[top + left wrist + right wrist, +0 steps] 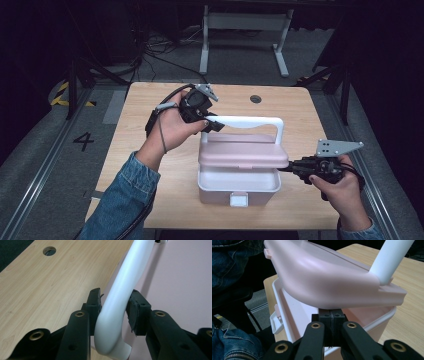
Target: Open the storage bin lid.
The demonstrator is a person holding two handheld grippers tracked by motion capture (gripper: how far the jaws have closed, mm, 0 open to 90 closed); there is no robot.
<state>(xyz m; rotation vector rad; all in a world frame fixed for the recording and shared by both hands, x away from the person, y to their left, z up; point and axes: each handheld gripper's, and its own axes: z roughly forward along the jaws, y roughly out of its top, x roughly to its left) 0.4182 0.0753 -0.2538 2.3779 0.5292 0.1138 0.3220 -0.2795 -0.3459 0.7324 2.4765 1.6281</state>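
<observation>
The left gripper point(214, 121) pinched the stiff white handle point(252, 120) above the light-looking pink lid point(243, 156), while the right gripper point(286, 169), pressed together, wedged beneath that lid.

A light wooden table with rounded corners point(150, 165) carried a small round hole point(255, 99) near its far edge. Beyond it stood a white metal frame on two legs point(245, 30) on grey carpet, with dark cables point(150, 55) trailing across. A yellow-and-black striped strip, possibly floor tape point(62, 94), lay left.
</observation>
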